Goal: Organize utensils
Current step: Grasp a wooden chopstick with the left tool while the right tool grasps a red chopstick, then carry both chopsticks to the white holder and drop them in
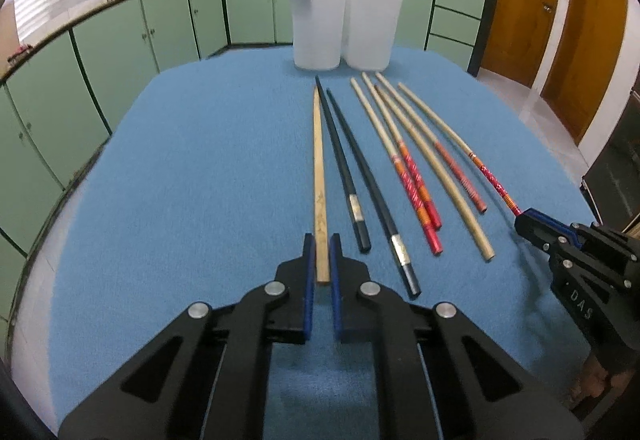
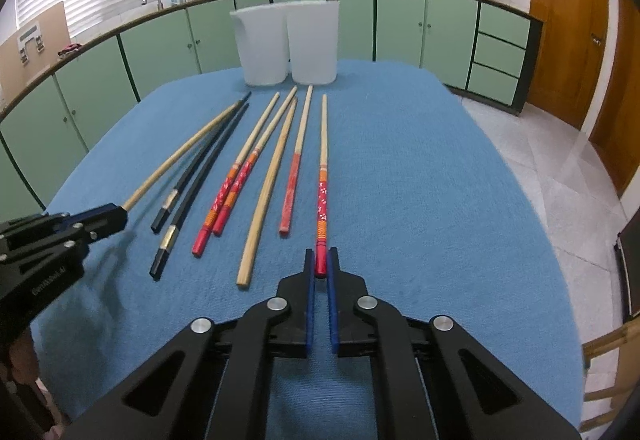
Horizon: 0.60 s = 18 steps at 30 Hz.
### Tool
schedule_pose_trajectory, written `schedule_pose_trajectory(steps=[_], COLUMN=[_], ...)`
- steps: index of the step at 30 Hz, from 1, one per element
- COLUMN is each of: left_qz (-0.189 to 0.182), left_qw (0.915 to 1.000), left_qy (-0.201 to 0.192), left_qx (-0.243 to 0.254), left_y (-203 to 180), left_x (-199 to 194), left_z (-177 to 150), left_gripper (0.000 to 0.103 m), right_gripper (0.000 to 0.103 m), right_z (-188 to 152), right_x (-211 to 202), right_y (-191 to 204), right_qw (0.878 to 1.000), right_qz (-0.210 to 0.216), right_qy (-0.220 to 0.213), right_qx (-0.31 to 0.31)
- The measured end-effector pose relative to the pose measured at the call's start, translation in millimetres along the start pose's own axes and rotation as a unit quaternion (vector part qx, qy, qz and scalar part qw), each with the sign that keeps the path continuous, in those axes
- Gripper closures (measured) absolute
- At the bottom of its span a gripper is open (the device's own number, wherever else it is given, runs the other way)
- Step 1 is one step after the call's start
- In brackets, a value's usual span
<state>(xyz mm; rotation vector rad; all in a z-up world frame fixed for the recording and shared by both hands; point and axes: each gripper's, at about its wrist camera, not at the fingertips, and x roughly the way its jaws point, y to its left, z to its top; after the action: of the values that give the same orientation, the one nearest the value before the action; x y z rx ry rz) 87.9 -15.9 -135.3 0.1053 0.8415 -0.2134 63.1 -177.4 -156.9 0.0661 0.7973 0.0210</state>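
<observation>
On the blue cloth (image 1: 200,160), both grippers clamp chopstick ends: left gripper (image 1: 321,260), right gripper (image 2: 321,268)

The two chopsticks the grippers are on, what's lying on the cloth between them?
Between the plain wooden chopstick and the red-patterned chopstick lie six others: two black, two orange-red, one plain bamboo, one red-ended. The right wrist view shows it best.
</observation>
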Motion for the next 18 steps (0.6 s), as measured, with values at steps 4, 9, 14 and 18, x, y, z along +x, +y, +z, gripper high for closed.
schedule_pose_trajectory(steps=[4,9,14,18], left_qz=[0.009,0.008,0.002,-0.008], left_qw=[0.9995,0.9979,0.9953,0.9928], left_qy=[-0.027,-0.064,-0.097,-0.120], left_qx=[0.012,0.009,0.004,-0.007], left_y=[-1,5,9,13], left_x=[-19,-45,-65,-78], left_z=[10,28,51,70], left_gripper=[0.097,0.097,0.097,0.097], right_gripper=[0.098,0.098,0.098,0.098], right_z=[11,31,54,73], right_x=[-16,-42,-64,-76], right_y=[-4,-11,-15,-19], right_qw=[1.000,0.999,0.996,0.994], right_qz=[0.000,0.000,0.008,0.018], right_qy=[-0.018,-0.053,-0.086,-0.104], right_qx=[-0.004,-0.004,-0.006,-0.001])
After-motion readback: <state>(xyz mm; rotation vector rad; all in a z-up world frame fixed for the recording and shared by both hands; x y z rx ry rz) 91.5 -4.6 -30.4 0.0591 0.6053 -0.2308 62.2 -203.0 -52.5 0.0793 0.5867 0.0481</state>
